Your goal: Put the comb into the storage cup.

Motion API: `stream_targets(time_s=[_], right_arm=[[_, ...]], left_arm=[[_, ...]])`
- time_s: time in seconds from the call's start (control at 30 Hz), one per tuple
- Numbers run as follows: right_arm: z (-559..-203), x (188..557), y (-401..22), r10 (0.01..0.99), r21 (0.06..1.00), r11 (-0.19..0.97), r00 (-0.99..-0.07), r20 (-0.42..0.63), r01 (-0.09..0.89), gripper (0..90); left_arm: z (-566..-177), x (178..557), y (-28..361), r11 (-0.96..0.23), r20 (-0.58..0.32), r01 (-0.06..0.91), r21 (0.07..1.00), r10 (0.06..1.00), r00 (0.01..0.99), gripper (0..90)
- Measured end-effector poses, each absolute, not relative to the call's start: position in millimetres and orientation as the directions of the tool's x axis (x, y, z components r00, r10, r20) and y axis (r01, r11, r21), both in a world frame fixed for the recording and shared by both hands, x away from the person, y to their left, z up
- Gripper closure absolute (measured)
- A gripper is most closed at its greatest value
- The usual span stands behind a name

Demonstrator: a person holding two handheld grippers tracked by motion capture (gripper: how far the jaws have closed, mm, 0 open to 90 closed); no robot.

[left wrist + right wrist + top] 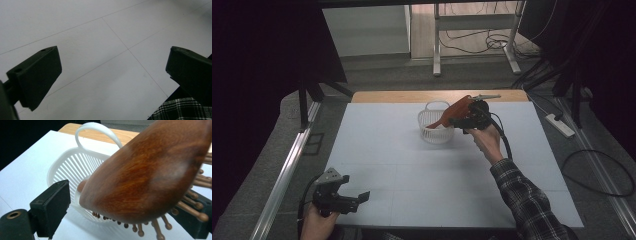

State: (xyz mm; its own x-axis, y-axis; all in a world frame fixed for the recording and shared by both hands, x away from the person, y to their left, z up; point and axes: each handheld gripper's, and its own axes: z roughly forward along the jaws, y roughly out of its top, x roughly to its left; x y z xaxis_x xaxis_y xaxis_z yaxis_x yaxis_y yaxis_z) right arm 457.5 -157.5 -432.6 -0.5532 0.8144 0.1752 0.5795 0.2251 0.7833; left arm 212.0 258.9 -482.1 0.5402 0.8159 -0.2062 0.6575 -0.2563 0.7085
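Two grippers: you hold one in each hand at a pale grey table (412,175), well apart from each other.
Right gripper (460,121): your right hand (484,136) holds it up beside a white basket (435,127), near the table's far middle.
Right jaws: they stand apart; in the right gripper view a gap shows between the left finger (51,206) and the brush, so the pads are not pressing on it.
Brush (457,110): a wooden hairbrush (150,175) lies between your right jaws, its smooth brown back turned to the camera and its bristle pins (160,227) pointing down and to the right.
Brush position: the handle end (82,186) dips inside the basket (67,170), while the broad head juts out over the rim on your side; whether it rests on the rim you cannot tell.
Basket: slatted white plastic with an arched handle (96,131), standing upright on the table near the wooden far edge (437,96).
Left gripper (354,199): your left hand (317,222) keeps it low at the near left corner of the table.
Left jaws: wide apart, with bare table (107,62) between them.
Sleeve: a plaid cuff (524,197) covers your right forearm; the same plaid (180,110) shows at the lower corner of the left gripper view.
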Motion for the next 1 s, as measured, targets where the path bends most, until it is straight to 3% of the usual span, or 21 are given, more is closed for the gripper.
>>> stream_targets(time_s=[1.0], right_arm=[[-423.8, 448.3, -160.1, 0.796, 0.783, 0.321, -0.599, 0.081, 0.532, 2.6]], left_arm=[[-482.1, 212.1, 258.8, -0.257, -0.206, 0.658, 0.708, 0.816, 0.540, 0.6]])
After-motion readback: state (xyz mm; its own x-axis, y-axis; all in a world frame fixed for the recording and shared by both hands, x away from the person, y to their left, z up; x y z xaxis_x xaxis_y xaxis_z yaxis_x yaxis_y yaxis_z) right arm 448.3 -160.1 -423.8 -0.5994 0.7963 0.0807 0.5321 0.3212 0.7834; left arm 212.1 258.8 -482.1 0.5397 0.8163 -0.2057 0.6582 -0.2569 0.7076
